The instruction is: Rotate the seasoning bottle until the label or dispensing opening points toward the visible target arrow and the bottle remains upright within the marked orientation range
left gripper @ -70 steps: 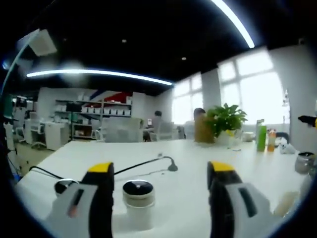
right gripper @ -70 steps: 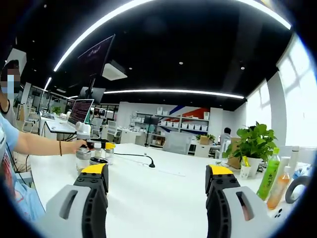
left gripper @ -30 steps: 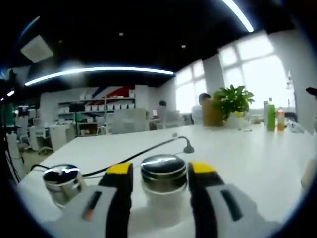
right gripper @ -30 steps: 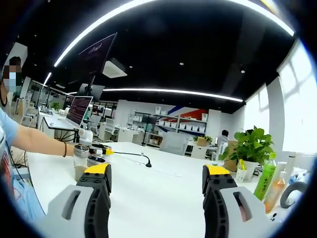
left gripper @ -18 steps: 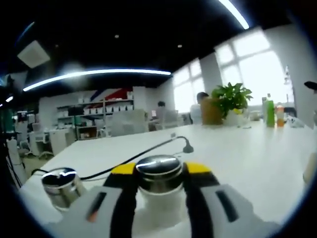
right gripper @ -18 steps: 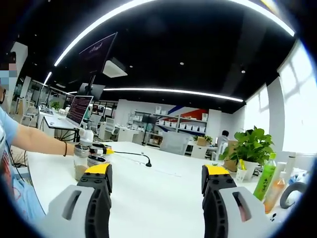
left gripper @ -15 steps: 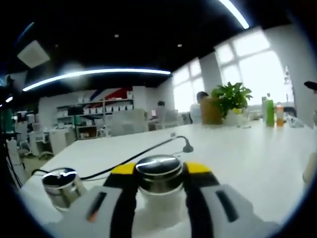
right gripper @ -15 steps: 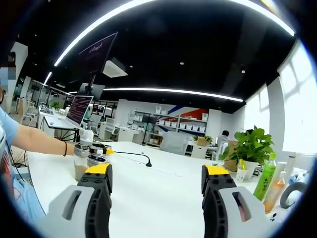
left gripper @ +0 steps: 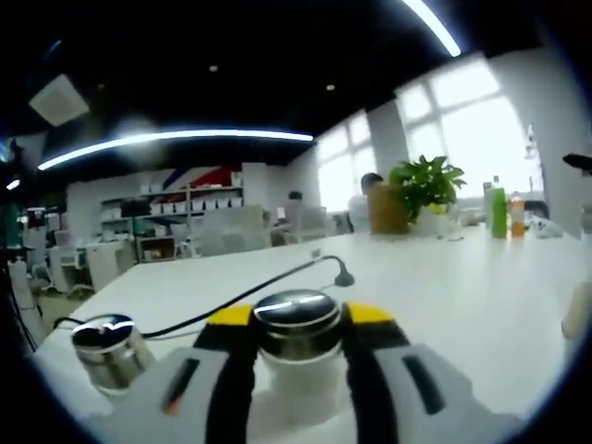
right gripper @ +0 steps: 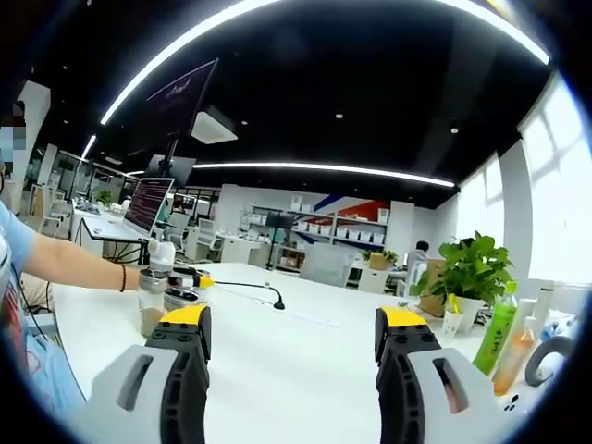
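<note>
In the left gripper view, the seasoning bottle (left gripper: pixel 298 326), with a white body and a shiny metal lid, stands upright on the white table (left gripper: pixel 444 287). My left gripper (left gripper: pixel 298 319) is shut on it, its yellow-tipped jaws pressing just under the lid. No arrow mark can be made out. In the right gripper view my right gripper (right gripper: pixel 293 335) is open above the table with nothing between its jaws. Far left in that view, a person's arm (right gripper: pixel 74 264) reaches to a cluster of bottles (right gripper: pixel 153 301).
A second metal-lidded jar (left gripper: pixel 109 340) stands left of the gripped bottle. Behind them a black cable runs to a small gooseneck microphone (left gripper: pixel 342 276). A potted plant (right gripper: pixel 470 268) and drink bottles (right gripper: pixel 501 335) sit at the table's far right. Monitor (right gripper: pixel 148 208) at the left.
My left gripper went forward to the bottle and its jaws shut around it under the lid; over the last half second it barely shifts. The right gripper stays open and nearly still.
</note>
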A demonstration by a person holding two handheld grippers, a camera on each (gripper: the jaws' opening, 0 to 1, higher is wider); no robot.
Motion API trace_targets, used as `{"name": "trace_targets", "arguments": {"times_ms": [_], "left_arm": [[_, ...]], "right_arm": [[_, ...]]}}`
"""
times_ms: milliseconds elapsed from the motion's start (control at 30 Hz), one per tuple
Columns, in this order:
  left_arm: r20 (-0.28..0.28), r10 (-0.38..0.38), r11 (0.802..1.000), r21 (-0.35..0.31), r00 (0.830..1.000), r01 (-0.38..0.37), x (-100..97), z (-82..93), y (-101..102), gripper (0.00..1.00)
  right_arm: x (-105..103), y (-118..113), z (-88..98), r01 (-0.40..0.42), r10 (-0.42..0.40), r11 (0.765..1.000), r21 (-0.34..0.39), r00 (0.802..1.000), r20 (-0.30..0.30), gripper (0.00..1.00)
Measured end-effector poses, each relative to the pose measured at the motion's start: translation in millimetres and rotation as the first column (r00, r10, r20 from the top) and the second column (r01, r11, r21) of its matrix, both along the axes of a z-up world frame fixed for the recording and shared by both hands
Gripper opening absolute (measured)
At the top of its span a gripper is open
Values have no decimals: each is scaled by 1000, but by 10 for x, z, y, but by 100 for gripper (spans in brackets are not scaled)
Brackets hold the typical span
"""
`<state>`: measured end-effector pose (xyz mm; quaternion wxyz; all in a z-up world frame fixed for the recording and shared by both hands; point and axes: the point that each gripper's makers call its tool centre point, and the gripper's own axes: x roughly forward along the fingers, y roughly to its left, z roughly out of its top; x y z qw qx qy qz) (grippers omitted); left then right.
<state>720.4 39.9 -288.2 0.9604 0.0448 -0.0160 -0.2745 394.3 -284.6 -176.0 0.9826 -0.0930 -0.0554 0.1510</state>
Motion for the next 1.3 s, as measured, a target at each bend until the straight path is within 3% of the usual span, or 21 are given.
{"name": "trace_targets", "arguments": {"times_ms": [300, 467, 567, 800, 967, 1200, 1300], "left_arm": [[10, -32, 999, 1, 999, 32, 1, 133, -36, 37], [12, -44, 999, -24, 999, 44, -14, 281, -32, 37], [33, -83, 997, 7, 996, 83, -73, 377, -79, 37], [53, -107, 993, -36, 993, 109, -179, 655, -61, 37], [55, -94, 995, -17, 994, 96, -319, 777, 19, 37], [57, -108, 991, -73, 992, 112, -555, 929, 150, 37], [70, -116, 992, -44, 991, 119, -677, 949, 198, 37]], "right_arm": [[12, -6, -21, 5, -5, 1000, 4, 1000, -9, 74], [5, -2, -20, 6, -6, 1000, 4, 1000, -9, 74], [5, -2, -22, 4, -4, 1000, 4, 1000, -10, 74], [10, -17, -33, 8, -8, 1000, 7, 1000, -17, 74], [8, -20, -32, 11, -11, 1000, 4, 1000, -16, 74], [38, -28, -74, 6, -6, 1000, 16, 999, -35, 74], [24, -54, -47, 17, -17, 1000, 11, 1000, -25, 74]]}}
